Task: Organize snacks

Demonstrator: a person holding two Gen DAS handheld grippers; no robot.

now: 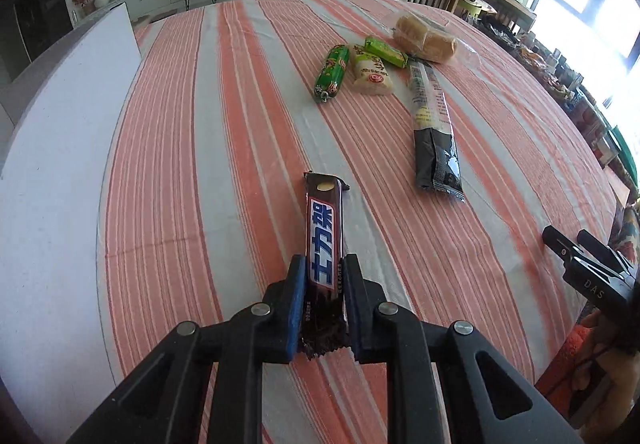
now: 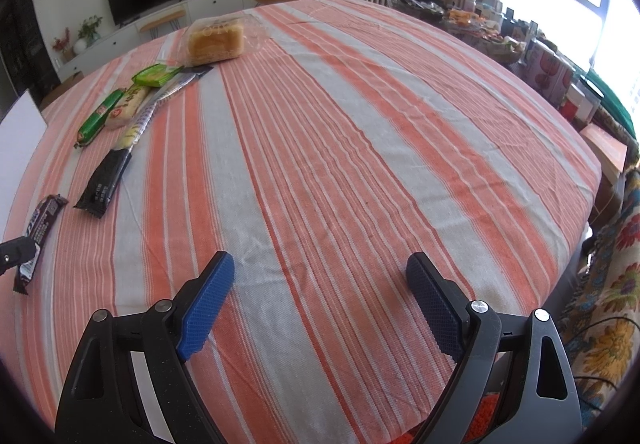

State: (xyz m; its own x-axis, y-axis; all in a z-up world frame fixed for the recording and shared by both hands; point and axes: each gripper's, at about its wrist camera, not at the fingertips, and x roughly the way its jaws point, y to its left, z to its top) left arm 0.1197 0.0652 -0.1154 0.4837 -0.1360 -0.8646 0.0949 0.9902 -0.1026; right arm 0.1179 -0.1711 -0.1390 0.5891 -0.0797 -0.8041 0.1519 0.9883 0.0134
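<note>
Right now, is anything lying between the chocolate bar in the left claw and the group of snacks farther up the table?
Nothing visible. The left claw is shut on the chocolate bar, and only bare striped tablecloth lies between it and the green sausage pack. The long black packet sits off to the right.

1. The dark brown foil-wrapped chocolate bar (image 1: 323, 244) carries large white-and-blue Chinese characters, 士力架, running along its length.
2. The black plastic body of the other tool (image 1: 582, 264) at the right edge of the left wrist view bears small pale letters, "DAS".
3. Print on the other wrappers is too small to read.
</note>
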